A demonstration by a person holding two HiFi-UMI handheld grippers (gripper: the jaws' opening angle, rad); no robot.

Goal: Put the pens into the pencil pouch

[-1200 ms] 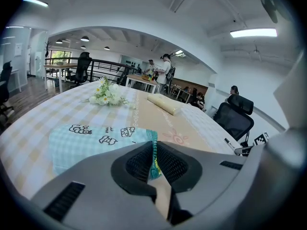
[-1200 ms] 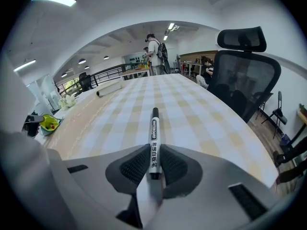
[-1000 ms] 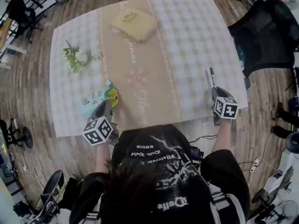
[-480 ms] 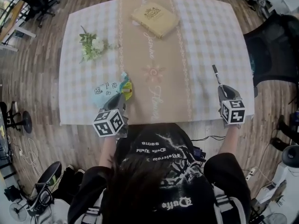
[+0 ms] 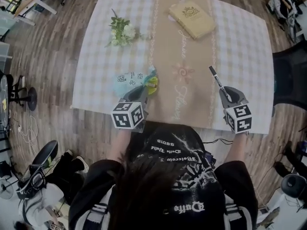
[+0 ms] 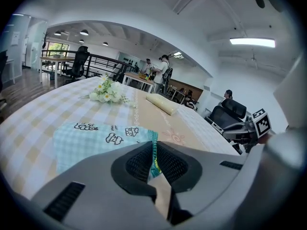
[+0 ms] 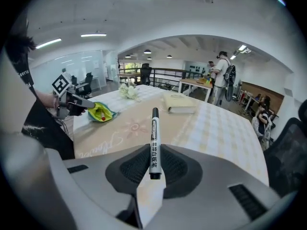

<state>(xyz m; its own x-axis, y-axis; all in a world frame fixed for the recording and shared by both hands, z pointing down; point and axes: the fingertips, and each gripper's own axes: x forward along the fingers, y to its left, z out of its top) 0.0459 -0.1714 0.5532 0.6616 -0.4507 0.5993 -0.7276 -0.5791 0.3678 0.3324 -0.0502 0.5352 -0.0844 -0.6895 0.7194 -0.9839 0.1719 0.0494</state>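
Observation:
A light-blue checked pencil pouch (image 5: 130,77) with cartoon prints lies near the table's front edge, its yellow-lined mouth (image 7: 100,112) gaping. My left gripper (image 5: 144,88) is shut on the pouch's zipper edge (image 6: 154,147), which is pinched between the pads. My right gripper (image 5: 224,95) is shut on a black-and-white marker pen (image 5: 216,82) that sticks out forward past the jaws (image 7: 154,138). It hovers over the right part of the table, well apart from the pouch. In the right gripper view, a small red-tipped thing shows inside the pouch mouth.
A sprig of white flowers (image 5: 121,31) lies at the far left and a cream book (image 5: 194,19) at the far middle of the checked tablecloth (image 5: 240,42). A black office chair (image 5: 290,80) stands to the right. People stand far off in the room (image 7: 220,75).
The head camera has swung, so the table sits further right in the picture. My right gripper with the pen has come in from the table's right edge toward the middle. The left grip is unchanged.

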